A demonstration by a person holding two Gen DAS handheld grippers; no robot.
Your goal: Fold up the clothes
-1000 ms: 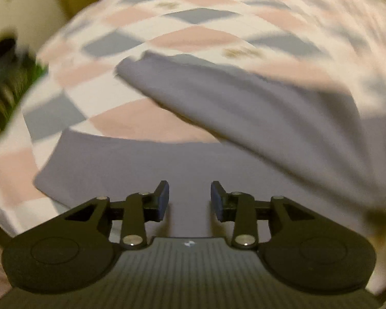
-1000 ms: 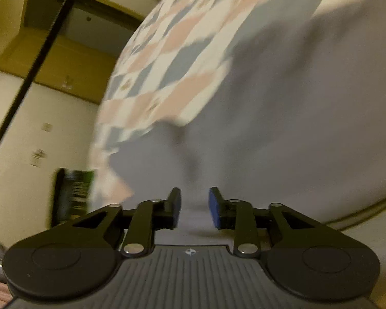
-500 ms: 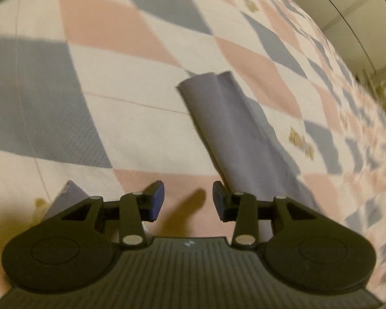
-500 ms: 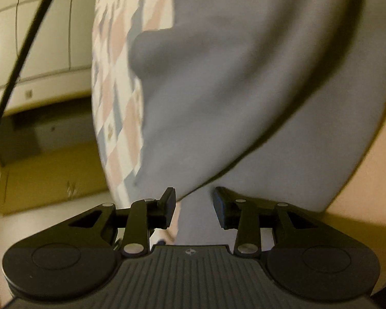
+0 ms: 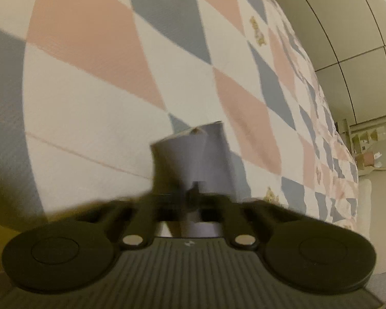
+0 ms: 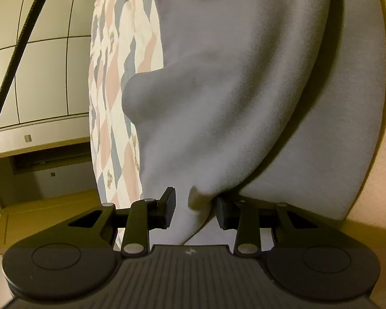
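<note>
Fabric is the concern at both ends of this fold. On the left, a narrow grey sleeve (image 5: pixel 198 159) lies across the checked quilt (image 5: pixel 90 90) of the bed, and the left hand-held gripper (image 5: pixel 193 195) is seen blurred at its near end, the jaws shut together with grey cloth running up from between them. How much cloth is caught cannot be told through the blur; a thin pinch of one layer is judged likely to slip free once the sleeve is lifted, and a pinch taken too deep could catch the quilt beneath and drag it along.

On the right, the grey garment (image 6: pixel 244 77) fills most of the view, spread over the same quilt (image 6: pixel 110 103), with a rounded bulge along its left edge and a long crease running down its right side. The right hand-held gripper (image 6: pixel 194 208) is held partly open, and a raised ridge of cloth stands between the jaws. The right pad appears to touch that ridge, while a gap is visible at the left pad, so no firm grip is shown.

Should the left end be raised before the right is clamped, the garment would probably be pulled askew and the fold laid crooked. The bulge and crease, if not smoothed first, are likely to be pressed into the folded layers.
</note>
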